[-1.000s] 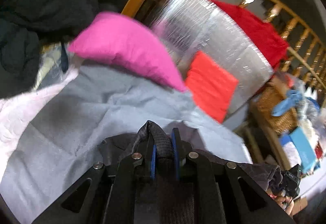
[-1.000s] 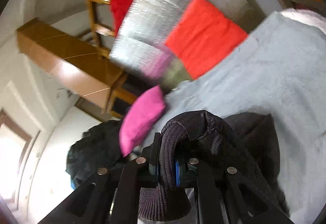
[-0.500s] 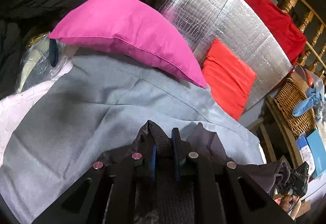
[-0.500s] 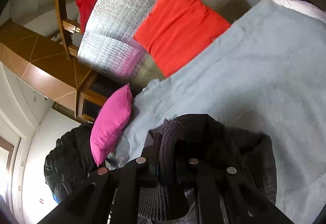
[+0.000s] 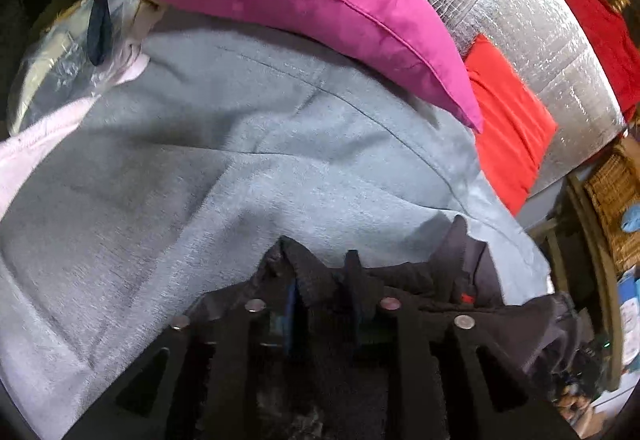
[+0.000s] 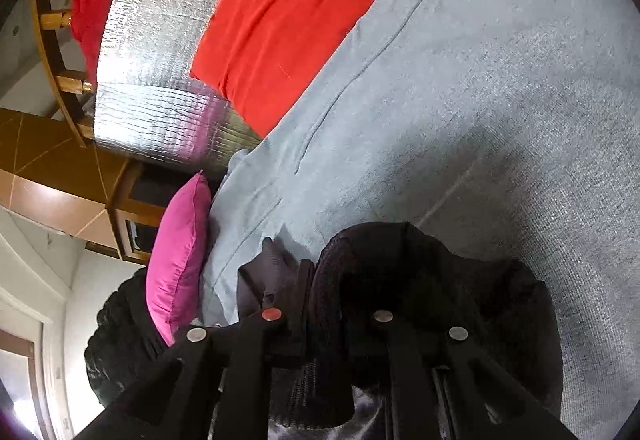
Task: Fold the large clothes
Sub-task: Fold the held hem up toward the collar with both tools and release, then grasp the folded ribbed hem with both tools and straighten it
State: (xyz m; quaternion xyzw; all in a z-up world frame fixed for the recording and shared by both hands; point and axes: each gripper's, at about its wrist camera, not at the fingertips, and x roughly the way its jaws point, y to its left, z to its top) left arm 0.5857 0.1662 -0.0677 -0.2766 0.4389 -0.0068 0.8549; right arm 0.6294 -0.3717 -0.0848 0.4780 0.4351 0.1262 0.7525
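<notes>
The dark garment (image 5: 452, 276) lies on the grey bed cover (image 5: 240, 168), near the edge by the wicker basket (image 5: 612, 216); what is in the basket is too blurry to tell. The left gripper (image 5: 322, 280) has just been opening, with a knit fold loose between its jaws. The right gripper (image 6: 324, 292) has just been opening a little, and a thick knit fold fills its jaws.
</notes>
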